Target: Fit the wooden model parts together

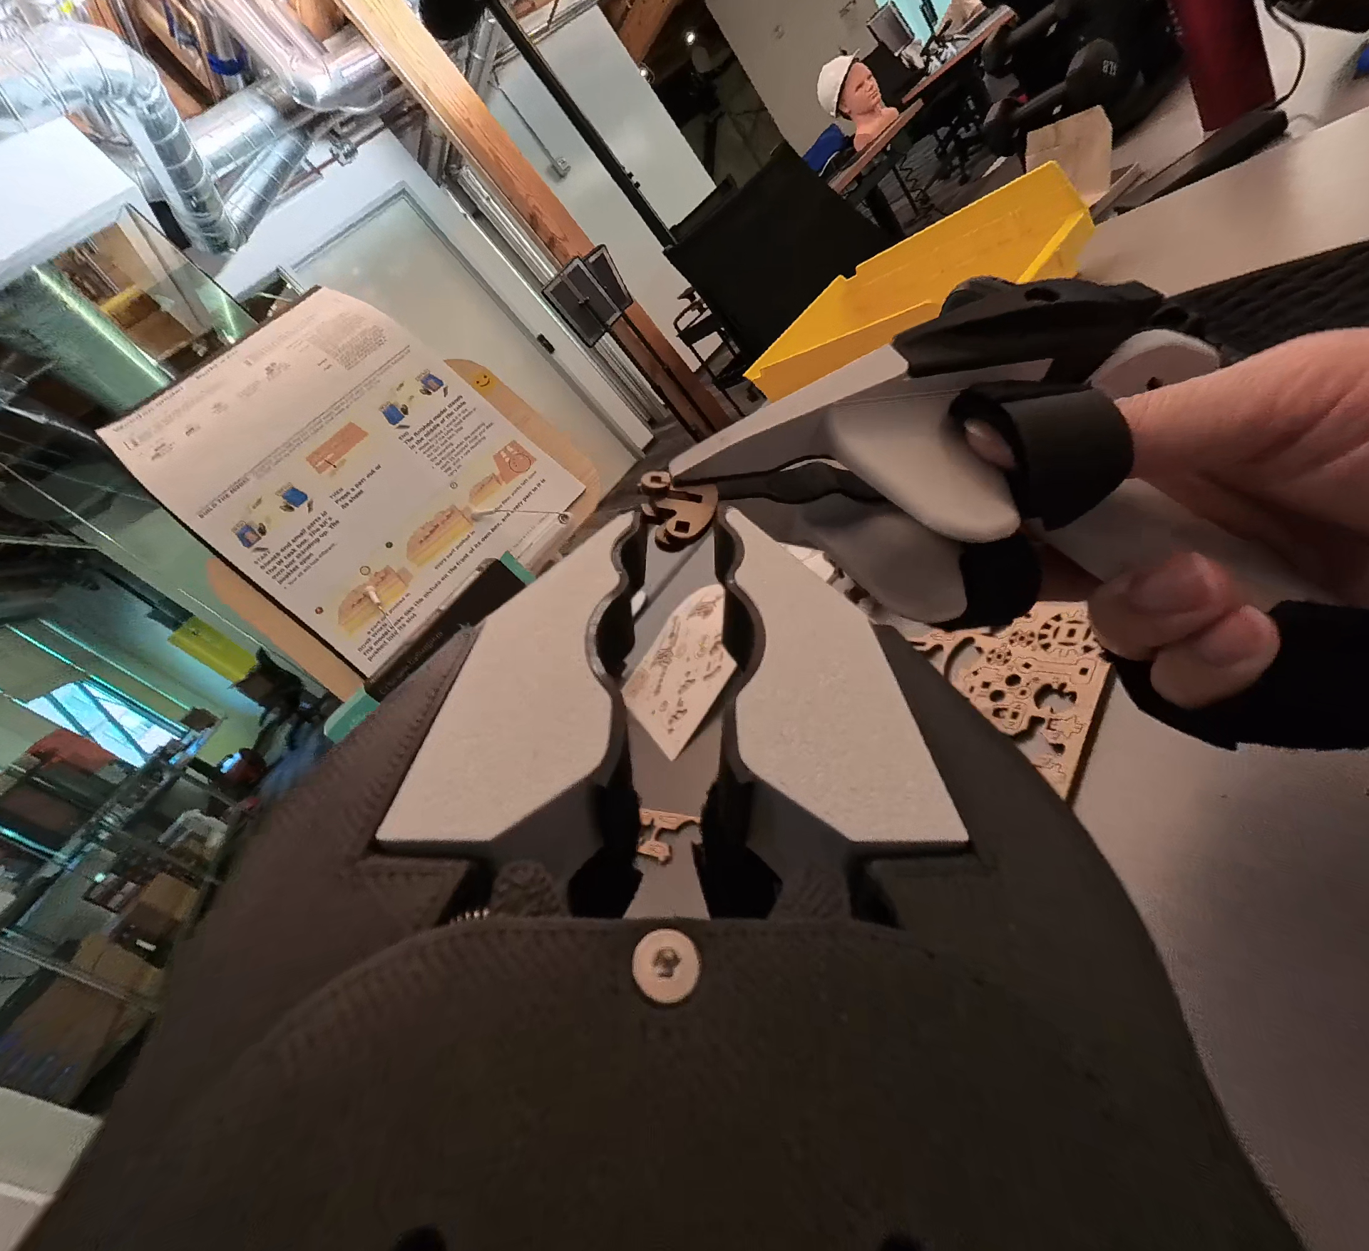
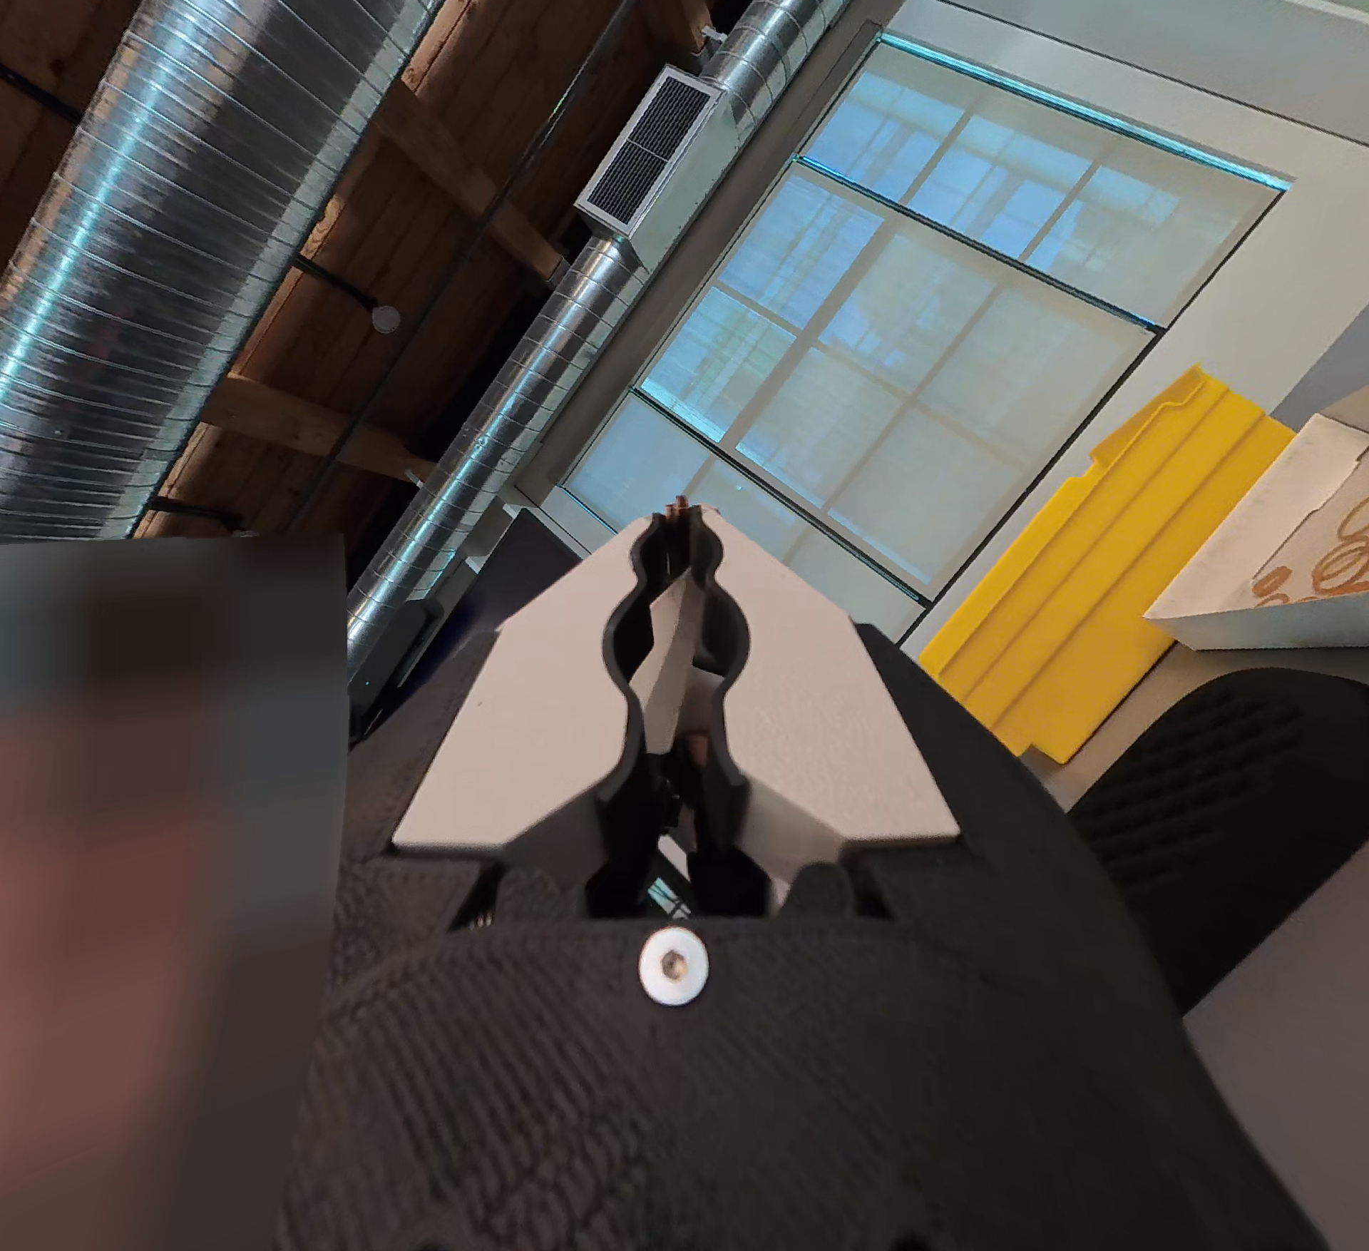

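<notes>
In the left wrist view my left gripper (image 1: 679,525) is shut on a small flat wooden part (image 1: 685,522) with cut-out slots, held up in the air. My right gripper (image 1: 670,479) comes in from the right, held by a hand (image 1: 1222,511). Its tips are shut on a smaller wooden piece (image 1: 655,483) that touches the top left of the first part. In the right wrist view my right gripper (image 2: 678,513) is shut on thin wood seen edge-on (image 2: 678,506). A grey finger of the left gripper (image 2: 667,652) shows through the gap behind it.
A laser-cut wooden sheet (image 1: 1022,682), a printed card (image 1: 681,674) and a loose wooden piece (image 1: 663,837) lie on the table below. An instruction sheet (image 1: 348,474) stands at the left. A yellow bin (image 1: 926,296) lies beyond, also in the right wrist view (image 2: 1096,585) beside a white box (image 2: 1274,548). Both grippers' tips are close together, under 4 cm apart.
</notes>
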